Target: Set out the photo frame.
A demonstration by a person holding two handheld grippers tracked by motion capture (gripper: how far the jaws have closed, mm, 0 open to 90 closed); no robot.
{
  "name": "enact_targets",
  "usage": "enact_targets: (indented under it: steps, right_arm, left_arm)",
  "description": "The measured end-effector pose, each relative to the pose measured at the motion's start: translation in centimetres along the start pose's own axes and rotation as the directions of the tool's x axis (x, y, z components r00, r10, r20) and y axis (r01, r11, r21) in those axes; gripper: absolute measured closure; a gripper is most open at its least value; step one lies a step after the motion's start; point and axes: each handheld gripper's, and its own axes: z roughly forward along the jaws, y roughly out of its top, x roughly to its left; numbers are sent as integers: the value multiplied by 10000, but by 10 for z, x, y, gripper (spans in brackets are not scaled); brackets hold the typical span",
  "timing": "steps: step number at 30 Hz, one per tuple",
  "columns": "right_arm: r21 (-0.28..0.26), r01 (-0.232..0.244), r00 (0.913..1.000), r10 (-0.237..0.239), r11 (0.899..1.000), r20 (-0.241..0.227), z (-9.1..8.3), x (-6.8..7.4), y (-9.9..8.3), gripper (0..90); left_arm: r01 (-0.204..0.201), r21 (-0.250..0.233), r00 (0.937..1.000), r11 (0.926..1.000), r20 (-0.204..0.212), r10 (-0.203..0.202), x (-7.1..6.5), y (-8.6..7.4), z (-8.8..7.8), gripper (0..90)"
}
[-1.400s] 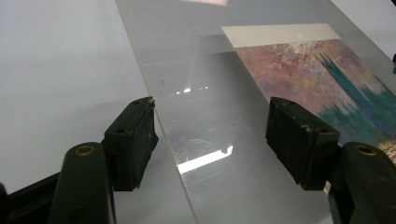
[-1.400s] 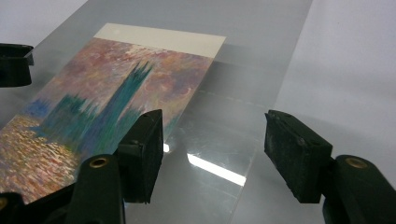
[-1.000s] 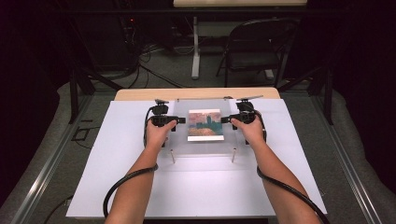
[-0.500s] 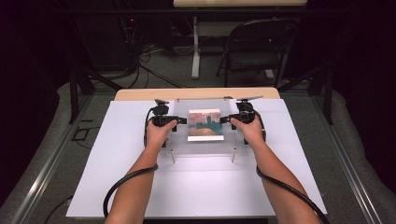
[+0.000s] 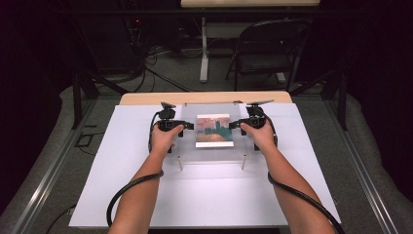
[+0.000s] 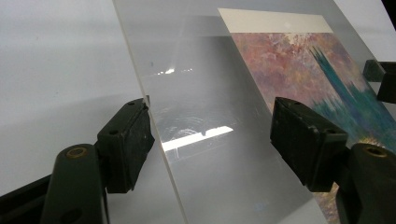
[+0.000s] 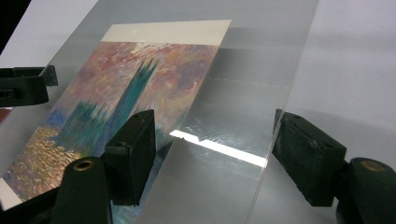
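clear acrylic sheet sits mid-frame over the painting print. left gripper and right gripper straddle opposite edges, jaws apart, probably so it lifts level.

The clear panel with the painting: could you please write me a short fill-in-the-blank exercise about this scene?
1. The print under the clear panel shows a teal ____ against a pink sky.
2. The jaws of the left gripper stand ____, one on each side of the panel's edge.
3. The panel is raised on small ____ above the white table.

Missing words: tower; open; posts
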Motion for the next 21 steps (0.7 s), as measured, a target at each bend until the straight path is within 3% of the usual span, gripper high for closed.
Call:
enact_targets:
  steps: [7,21]
  right_arm:
    - [118,34,10000,-35,9999,31,-2,0,2,323]
    - [-74,256,9995,-255,9996,202,-4,3,0,325]
  left_arm:
    - [12,69,10000,10000,-34,-12,0,2,-2,317]
    - [468,-89,9988,9989,112,-467,3,2,-6,388]
